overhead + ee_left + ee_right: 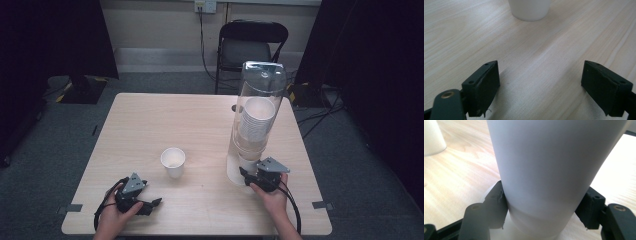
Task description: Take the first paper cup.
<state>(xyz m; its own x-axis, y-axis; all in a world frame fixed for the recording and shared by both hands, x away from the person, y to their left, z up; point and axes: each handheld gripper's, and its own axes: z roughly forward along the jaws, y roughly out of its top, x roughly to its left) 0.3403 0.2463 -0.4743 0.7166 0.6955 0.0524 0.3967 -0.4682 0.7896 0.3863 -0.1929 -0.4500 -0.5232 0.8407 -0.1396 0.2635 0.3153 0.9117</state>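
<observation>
1. The left gripper (pixel 150 204) rests near the front left edge of the table (pixel 150 120), held by the person's left hand (pixel 112 217). Its jaws stand wide apart with bare wood between them, grasping nothing.
2. The right gripper (pixel 246 176), in the person's right hand (pixel 270 197), sits at the front right of the table. In the right gripper view its two black pads (pixel 496 206) press on either side of a white paper cup (pixel 549 170), clamped on its lower part.
3. That cup is plain, smooth and tapered, narrowing downward. It hangs at the bottom of a tall clear tube (pixel 257 100), which stands upright on the right half of the table.
4. Inside the tube, a stack of white cups (pixel 256 120) is nested together.
5. A single white cup (pixel 173 162) stands upright and open near the table's middle, well apart from the tube.
6. Beyond the table stands a dark folding chair (pixel 250 45).
</observation>
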